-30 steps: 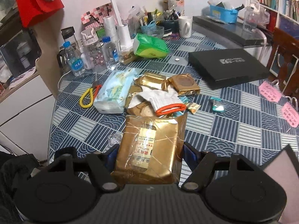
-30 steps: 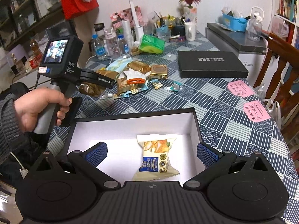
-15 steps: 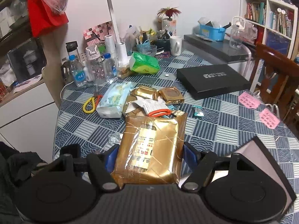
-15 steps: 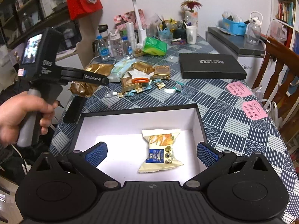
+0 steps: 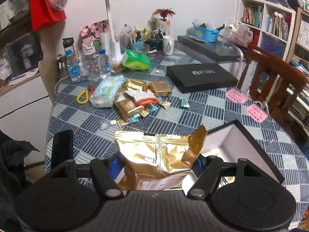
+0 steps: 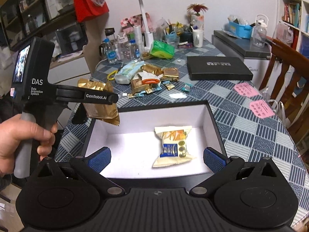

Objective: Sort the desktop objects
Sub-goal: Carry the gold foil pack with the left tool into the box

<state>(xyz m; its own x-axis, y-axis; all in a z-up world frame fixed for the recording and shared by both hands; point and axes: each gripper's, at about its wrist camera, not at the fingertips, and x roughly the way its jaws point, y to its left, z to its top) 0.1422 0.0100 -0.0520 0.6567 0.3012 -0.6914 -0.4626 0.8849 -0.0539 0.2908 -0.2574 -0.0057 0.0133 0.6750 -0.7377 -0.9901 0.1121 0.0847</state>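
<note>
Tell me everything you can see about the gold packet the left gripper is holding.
The gold packet is a shiny, crinkled foil pouch with crimped, serrated end seams. The left gripper is shut on its lower part, so it hangs in the air, tilted, above the near left corner of the open box. It looks sealed and slightly puffed; one top corner is bent up. Only the fingers touch it.

Gold packet (image 5: 160, 154) hides left claw's (image 5: 156, 164) fingertips; box (image 5: 256, 154) cut off behind it; lid (image 6: 218, 67) print unreadable.
</note>
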